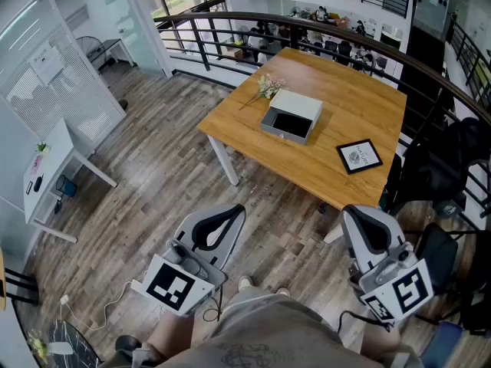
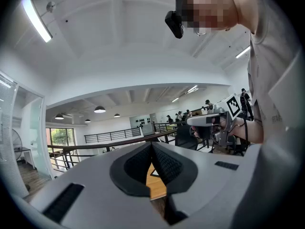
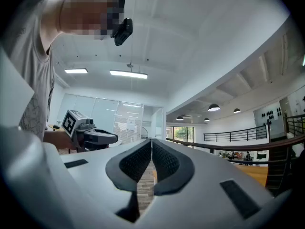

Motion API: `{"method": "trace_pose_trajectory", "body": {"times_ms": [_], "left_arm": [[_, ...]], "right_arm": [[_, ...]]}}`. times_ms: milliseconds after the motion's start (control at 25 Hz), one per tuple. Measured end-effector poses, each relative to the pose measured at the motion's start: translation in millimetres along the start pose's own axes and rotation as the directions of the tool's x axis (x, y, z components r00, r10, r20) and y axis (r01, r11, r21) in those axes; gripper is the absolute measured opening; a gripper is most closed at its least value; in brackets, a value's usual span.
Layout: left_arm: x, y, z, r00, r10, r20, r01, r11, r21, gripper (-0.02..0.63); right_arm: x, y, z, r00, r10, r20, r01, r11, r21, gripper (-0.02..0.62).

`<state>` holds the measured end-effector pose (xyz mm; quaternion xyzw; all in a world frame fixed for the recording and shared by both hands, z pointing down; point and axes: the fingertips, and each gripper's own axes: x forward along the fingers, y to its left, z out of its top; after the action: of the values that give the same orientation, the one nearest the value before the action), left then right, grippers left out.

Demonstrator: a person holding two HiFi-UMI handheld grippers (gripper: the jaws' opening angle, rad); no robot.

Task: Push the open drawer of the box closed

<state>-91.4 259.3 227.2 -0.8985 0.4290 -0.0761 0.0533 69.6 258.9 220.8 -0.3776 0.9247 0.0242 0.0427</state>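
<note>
A grey box (image 1: pixel 295 107) lies on the wooden table (image 1: pixel 349 90) in the head view. Its drawer (image 1: pixel 288 126) stands pulled out toward me, dark inside. Both grippers hang low near my body, well short of the table. My left gripper (image 1: pixel 238 208) points up at the table's near corner, its jaws shut with nothing between them. My right gripper (image 1: pixel 355 208) is likewise shut and empty. In the left gripper view the closed tips (image 2: pixel 151 145) aim over the railing, with a strip of table showing below them. The right gripper view shows its tips (image 3: pixel 151 141) closed too.
A sprig of dried flowers (image 1: pixel 268 87) lies just left of the box. A black-framed tablet (image 1: pixel 359 156) sits near the table's front right edge. A dark railing (image 1: pixel 230 21) curves behind the table. Dark chairs (image 1: pixel 441 167) stand at the right, a white desk (image 1: pixel 57 167) at the left.
</note>
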Motion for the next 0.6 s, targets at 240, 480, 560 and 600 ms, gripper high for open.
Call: {"method": "trace_pose_trajectory", "body": {"times_ms": [240,480,560,600], "left_arm": [[7.7,-6.2,3.6,1.000,-0.004,-0.001,0.004,1.000,0.016,0.015],[15.0,-6.3,8.5,0.999,-0.027,0.040,0.027,1.000,0.015,0.015],[17.0,-5.4,5.0,0.999,-0.020,0.030,0.019,0.999,0.031,0.016],[18.8,-5.4,3.7,1.000,-0.017,0.026,0.016,0.999,0.044,0.017]], "right_arm": [[-8.5,-12.3,-3.9,1.000,-0.020,-0.004,0.020,0.999,0.039,0.037],[-8.4,-11.5,-15.4,1.000,-0.005,-0.028,0.007,0.998,0.059,0.037],[-9.1,-10.1,-19.8,0.999,0.004,-0.036,-0.002,0.998,0.064,0.037],[-10.0,-10.3,-21.3,0.999,0.006,-0.037,-0.004,0.998,0.066,0.037]]}}
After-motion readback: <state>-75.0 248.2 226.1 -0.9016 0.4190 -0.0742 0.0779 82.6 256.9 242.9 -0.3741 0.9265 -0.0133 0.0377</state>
